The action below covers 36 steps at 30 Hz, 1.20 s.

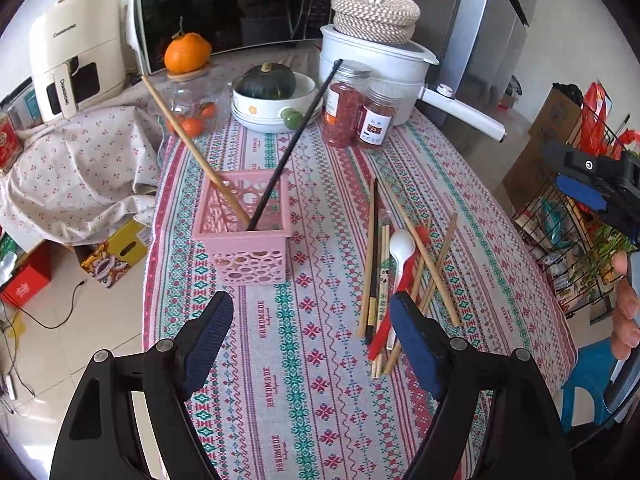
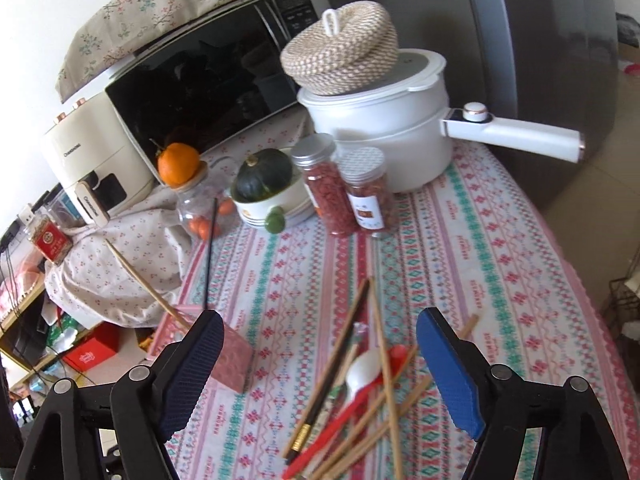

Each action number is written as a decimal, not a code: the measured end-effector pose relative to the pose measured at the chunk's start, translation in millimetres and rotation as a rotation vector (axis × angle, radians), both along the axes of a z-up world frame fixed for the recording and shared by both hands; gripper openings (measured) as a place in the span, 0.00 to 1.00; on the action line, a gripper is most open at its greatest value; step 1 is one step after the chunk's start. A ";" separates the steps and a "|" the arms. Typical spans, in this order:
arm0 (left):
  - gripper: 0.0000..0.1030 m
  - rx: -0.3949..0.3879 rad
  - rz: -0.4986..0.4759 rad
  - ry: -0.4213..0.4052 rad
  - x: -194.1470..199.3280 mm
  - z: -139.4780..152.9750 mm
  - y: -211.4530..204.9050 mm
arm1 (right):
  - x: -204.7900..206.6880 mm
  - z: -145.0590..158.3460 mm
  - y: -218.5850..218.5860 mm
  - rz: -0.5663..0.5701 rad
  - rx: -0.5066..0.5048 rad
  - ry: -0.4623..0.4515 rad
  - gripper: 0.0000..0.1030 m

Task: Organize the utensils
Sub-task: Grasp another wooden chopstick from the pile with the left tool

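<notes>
A pink perforated basket (image 1: 248, 232) stands on the patterned tablecloth and holds a wooden chopstick (image 1: 188, 140) and a black chopstick (image 1: 298, 136), both leaning out. A loose pile of chopsticks (image 1: 428, 264), a white spoon (image 1: 401, 246) and a red spoon (image 1: 394, 312) lies to its right. My left gripper (image 1: 310, 308) is open and empty above the cloth, its right finger over the pile's near end. My right gripper (image 2: 320, 332) is open and empty above the pile (image 2: 360, 404), with the basket (image 2: 234, 354) behind its left finger. The right gripper also shows in the left wrist view (image 1: 592, 184).
At the table's back stand two jars of red goji (image 1: 356, 116), a white bowl with a green squash (image 1: 272, 100), a glass jar topped by an orange (image 1: 188, 80), a white electric pot (image 1: 380, 72) and a microwave (image 1: 224, 4). The table edge drops left to the floor.
</notes>
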<state>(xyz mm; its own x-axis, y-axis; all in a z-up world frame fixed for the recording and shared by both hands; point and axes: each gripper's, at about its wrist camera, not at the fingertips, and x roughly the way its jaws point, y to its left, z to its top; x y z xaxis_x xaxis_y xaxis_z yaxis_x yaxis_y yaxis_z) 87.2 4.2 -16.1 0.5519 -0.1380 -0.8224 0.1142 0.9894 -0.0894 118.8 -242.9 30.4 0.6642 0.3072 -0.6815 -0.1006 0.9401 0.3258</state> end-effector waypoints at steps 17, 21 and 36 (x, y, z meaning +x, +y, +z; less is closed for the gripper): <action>0.71 0.070 -0.063 0.081 59.5 -35.6 -91.4 | -2.6 -64.9 -94.8 -0.094 -0.129 0.214 0.88; 0.36 0.047 -0.028 0.135 91.3 -54.7 -96.3 | 1.4 -69.8 -99.1 -0.094 -0.121 0.235 0.88; 0.12 0.060 0.066 0.268 154.1 -113.6 -104.4 | 17.5 -82.2 -104.2 -0.082 -0.125 0.274 0.88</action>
